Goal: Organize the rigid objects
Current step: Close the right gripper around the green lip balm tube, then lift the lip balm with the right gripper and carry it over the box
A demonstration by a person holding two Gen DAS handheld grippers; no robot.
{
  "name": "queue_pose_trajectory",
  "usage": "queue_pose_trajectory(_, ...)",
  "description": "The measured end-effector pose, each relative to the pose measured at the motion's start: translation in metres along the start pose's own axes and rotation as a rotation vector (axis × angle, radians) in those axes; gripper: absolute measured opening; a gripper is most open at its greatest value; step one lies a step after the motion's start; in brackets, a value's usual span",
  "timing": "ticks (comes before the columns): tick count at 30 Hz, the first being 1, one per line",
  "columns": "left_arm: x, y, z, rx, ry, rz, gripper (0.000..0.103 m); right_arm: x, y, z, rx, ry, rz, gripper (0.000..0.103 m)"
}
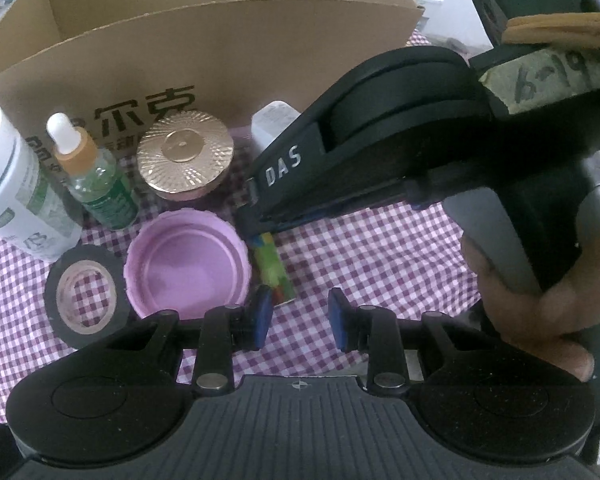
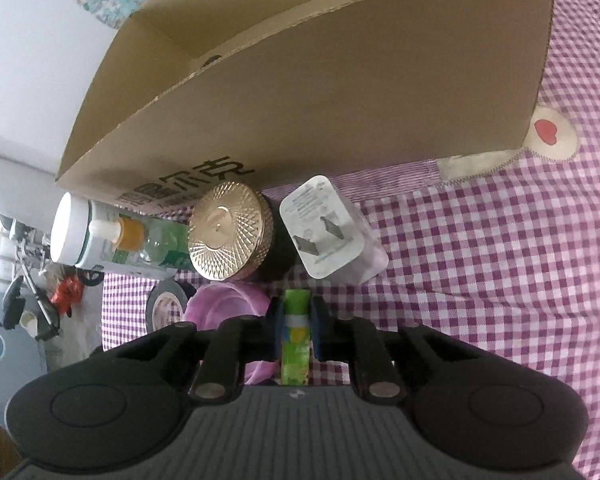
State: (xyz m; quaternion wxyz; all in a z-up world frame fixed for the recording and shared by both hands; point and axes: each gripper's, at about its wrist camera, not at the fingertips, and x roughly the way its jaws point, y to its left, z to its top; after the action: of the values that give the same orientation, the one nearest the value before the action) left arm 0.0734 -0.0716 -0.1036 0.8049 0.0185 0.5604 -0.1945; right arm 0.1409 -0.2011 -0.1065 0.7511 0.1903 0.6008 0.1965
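Note:
A small green, multicoloured tube point(image 2: 296, 340) lies on the checked cloth, and my right gripper point(image 2: 296, 316) is shut on it, a blue pad pressed to each side. The left wrist view shows that gripper point(image 1: 250, 216) slanting down from the right onto the tube point(image 1: 272, 268). My left gripper point(image 1: 300, 316) hovers over the cloth just in front of the tube, open, with nothing between its blue pads. An open cardboard box point(image 1: 204, 52) stands behind the objects.
In front of the box stand a white jar point(image 1: 12, 176), a dropper bottle point(image 1: 96, 176), a gold-lidded jar point(image 1: 184, 152) and a white charger plug point(image 2: 328, 228). A pink lid point(image 1: 188, 264) and a black tape roll point(image 1: 86, 296) lie left of the tube. A hand point(image 1: 540, 312) holds the right gripper.

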Motion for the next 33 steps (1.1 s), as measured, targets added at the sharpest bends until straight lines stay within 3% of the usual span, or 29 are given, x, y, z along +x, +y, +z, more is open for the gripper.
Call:
queue_pose_trajectory(12,0.015,-0.015,0.008,0.013,0.007,0.011,0.030,-0.026,-0.036,-0.007,0.060,-0.007,0.004,0.014)
queue_pose_trajectory(20,0.032,-0.029,0.014,0.032,0.024,0.035,0.029,-0.037,-0.065,-0.011,0.146,-0.014,0.063,0.014)
queue_pose_trajectory(33,0.045,-0.045,0.030,0.034,0.030,0.078,0.017,-0.041,-0.088,-0.022,0.240,-0.024,0.135,0.015)
